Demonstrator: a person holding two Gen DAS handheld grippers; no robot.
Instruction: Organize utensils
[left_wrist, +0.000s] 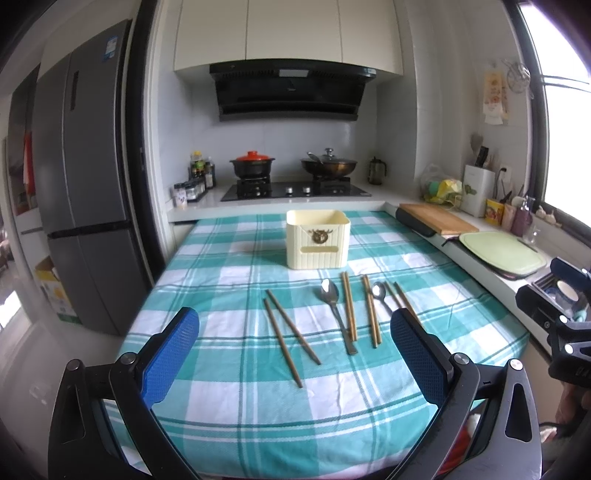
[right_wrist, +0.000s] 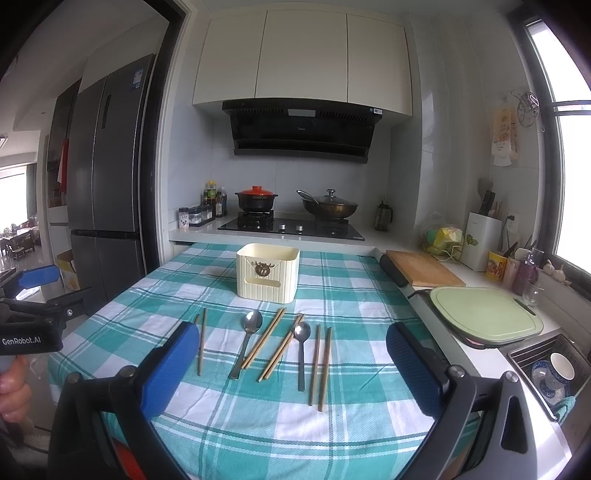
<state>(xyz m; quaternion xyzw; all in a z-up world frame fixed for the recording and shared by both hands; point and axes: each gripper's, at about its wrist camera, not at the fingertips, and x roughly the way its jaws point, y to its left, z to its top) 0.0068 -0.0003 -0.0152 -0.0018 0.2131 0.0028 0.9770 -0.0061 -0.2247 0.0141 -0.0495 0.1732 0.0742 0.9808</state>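
Wooden chopsticks (right_wrist: 322, 369) and spoons (right_wrist: 246, 345) lie loose before the cream holder (right_wrist: 267, 271), both grippers' fingers (left_wrist: 168, 356) spread empty — thin sticks may roll or cross when pinched.

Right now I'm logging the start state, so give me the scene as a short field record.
surface: checked tablecloth
container: cream holder, upright, behind the utensils
chopsticks: four wooden pairs, lying loose
spoons: two metal spoons, between the chopsticks
left gripper: fingers apart, holding nothing
right gripper: fingers apart, holding nothing
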